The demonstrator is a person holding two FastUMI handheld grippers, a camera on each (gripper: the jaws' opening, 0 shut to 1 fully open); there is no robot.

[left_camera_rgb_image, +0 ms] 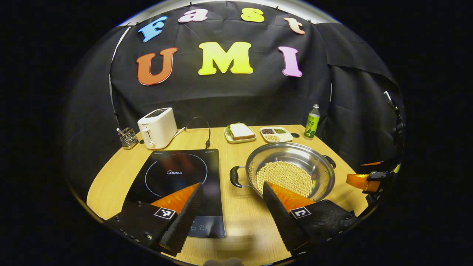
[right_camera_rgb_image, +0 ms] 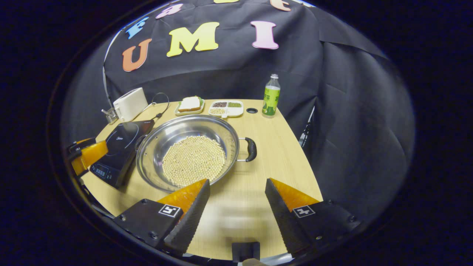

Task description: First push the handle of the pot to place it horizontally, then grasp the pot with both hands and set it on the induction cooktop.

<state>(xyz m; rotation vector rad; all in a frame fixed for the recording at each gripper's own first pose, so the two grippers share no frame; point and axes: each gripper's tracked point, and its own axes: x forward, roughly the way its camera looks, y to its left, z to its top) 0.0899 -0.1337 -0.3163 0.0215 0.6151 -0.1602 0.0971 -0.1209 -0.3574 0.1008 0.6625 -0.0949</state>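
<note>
A steel pot (left_camera_rgb_image: 292, 171) (right_camera_rgb_image: 186, 151) holding a layer of pale beans stands on the wooden table, right of the black induction cooktop (left_camera_rgb_image: 177, 181) (right_camera_rgb_image: 116, 149). Its two black handles (left_camera_rgb_image: 234, 176) (right_camera_rgb_image: 251, 149) point left and right, roughly level. My left gripper (left_camera_rgb_image: 232, 188) hovers open over the gap between cooktop and pot, near the left handle. My right gripper (right_camera_rgb_image: 236, 184) is open at the table's near edge, just short of the pot's right handle. The other gripper shows at the right edge of the left gripper view (left_camera_rgb_image: 364, 181) and at the left edge of the right gripper view (right_camera_rgb_image: 87, 155).
At the back of the table (left_camera_rgb_image: 240, 214) stand a white toaster (left_camera_rgb_image: 157, 127) with its cord, a wire holder (left_camera_rgb_image: 128, 137), a sandwich on a plate (left_camera_rgb_image: 240, 132), a divided dish of beans (left_camera_rgb_image: 276, 134) and a green bottle (left_camera_rgb_image: 312, 126) (right_camera_rgb_image: 271, 96).
</note>
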